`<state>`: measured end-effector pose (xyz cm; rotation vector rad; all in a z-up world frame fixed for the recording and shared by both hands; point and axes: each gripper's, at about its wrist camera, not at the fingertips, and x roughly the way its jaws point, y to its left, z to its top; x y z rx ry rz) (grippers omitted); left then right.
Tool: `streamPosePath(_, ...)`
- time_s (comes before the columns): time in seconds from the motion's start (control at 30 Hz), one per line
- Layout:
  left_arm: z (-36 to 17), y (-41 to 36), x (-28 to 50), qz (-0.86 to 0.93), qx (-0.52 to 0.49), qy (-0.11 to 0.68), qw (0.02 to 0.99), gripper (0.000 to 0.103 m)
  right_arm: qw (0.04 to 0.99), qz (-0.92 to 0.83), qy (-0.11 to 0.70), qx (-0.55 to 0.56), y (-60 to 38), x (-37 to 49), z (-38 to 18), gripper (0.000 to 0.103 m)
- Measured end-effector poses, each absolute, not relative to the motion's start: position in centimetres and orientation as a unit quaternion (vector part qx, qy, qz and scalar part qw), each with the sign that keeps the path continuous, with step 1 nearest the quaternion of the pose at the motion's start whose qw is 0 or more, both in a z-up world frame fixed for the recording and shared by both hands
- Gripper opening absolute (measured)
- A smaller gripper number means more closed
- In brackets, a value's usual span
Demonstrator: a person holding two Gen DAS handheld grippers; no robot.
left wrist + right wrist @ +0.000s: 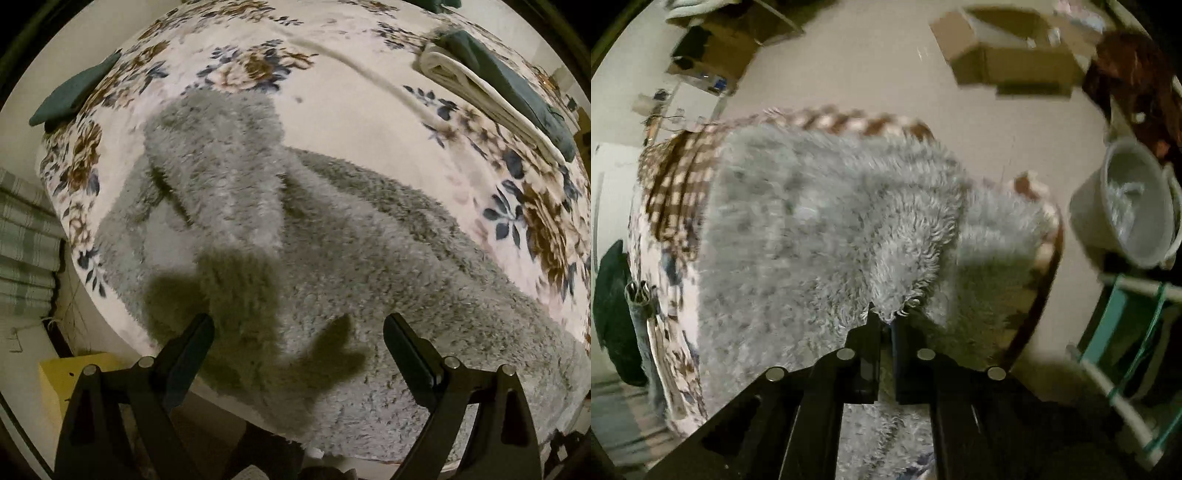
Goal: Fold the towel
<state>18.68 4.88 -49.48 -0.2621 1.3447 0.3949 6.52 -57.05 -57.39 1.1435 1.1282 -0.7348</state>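
Note:
A shaggy grey towel (pixel 332 258) lies spread over the floral cloth (pixel 351 122) of a table, rumpled with a raised fold at its far left. My left gripper (pixel 299 336) hangs open above the towel's near edge, nothing between its fingers, its shadow falling on the pile. In the right wrist view the same grey towel (pixel 820 229) is lifted and draped, and my right gripper (pixel 888 321) is shut on a corner of it, the fringe bunching at the fingertips (pixel 873 321).
Folded cream and dark green cloths (pixel 491 85) lie at the table's far right, another green cloth (pixel 70 92) at the far left. A yellow box (pixel 74 376) sits on the floor. A cardboard box (pixel 1004 48), grey basin (pixel 1134 206) and teal rack (pixel 1123 339) stand around.

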Motion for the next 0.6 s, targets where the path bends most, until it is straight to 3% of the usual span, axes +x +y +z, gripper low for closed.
streamPosePath(0.17, -49.5, 5.5, 17.8, 0.185, -0.13, 0.623, 0.748, 0.094, 0.643, -0.354, 0.493, 0.467, -57.7, 4.8, -54.0, 0.004)
streamPosePath(0.3, -49.8, 5.5, 17.2, 0.186, -0.125, 0.627, 0.746, 0.094, 0.619, -0.334, 0.546, 0.455, -57.9, 5.3, -57.2, 0.008)
streamPosePath(0.33, -49.7, 5.7, 16.9, 0.189, -0.129, 0.629, 0.743, 0.094, 0.613, -0.319, 0.554, 0.465, -57.9, 5.1, -58.1, 0.014)
streamPosePath(0.4, -49.2, 6.4, 16.5, 0.195, -0.139, 0.626, 0.742, 0.094, 0.599, -0.308, 0.573, 0.467, -57.4, 5.7, -59.0, 0.045)
streamPosePath(0.53, -46.8, 8.4, 15.9, 0.215, -0.145, 0.603, 0.754, 0.094, 0.632, -0.281, 0.564, 0.452, -54.4, 6.3, -56.7, 0.061)
streamPosePath(0.6, -45.9, 9.4, 16.4, 0.221, -0.141, 0.59, 0.763, 0.094, 0.651, -0.261, 0.571, 0.428, -51.6, 6.7, -55.4, 0.075)
